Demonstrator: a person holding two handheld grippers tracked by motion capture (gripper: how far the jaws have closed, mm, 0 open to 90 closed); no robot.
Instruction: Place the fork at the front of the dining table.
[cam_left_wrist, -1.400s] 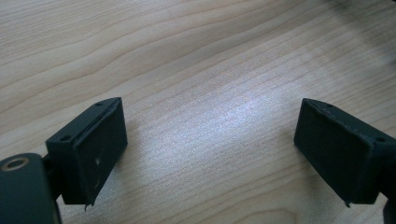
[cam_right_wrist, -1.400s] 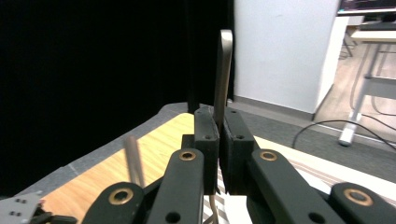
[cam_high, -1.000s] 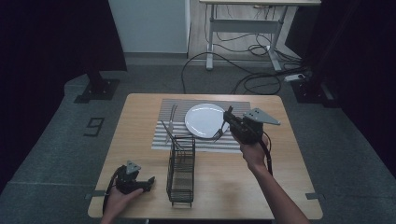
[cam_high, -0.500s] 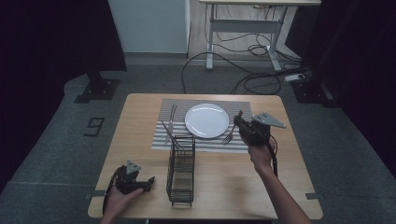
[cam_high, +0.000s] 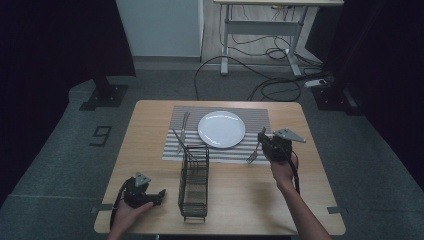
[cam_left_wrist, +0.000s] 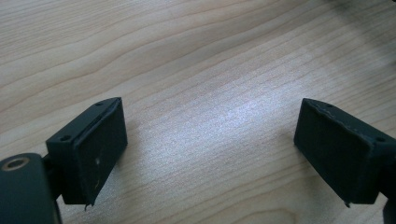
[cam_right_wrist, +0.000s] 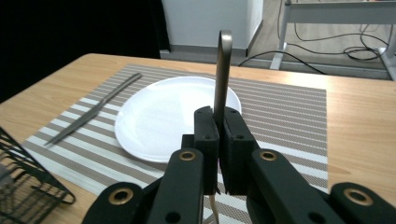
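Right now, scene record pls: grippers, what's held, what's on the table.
left gripper: jaws open, nothing between them, resting on the table near its front-left corner
right gripper: jaws shut on the fork, by the placemat's right edge
fork: handle up past the jaws, tines down toward the table
plate: white, on the striped placemat
knife: on the placemat, left of the plate
wire rack: black, front centre, between the two grippers
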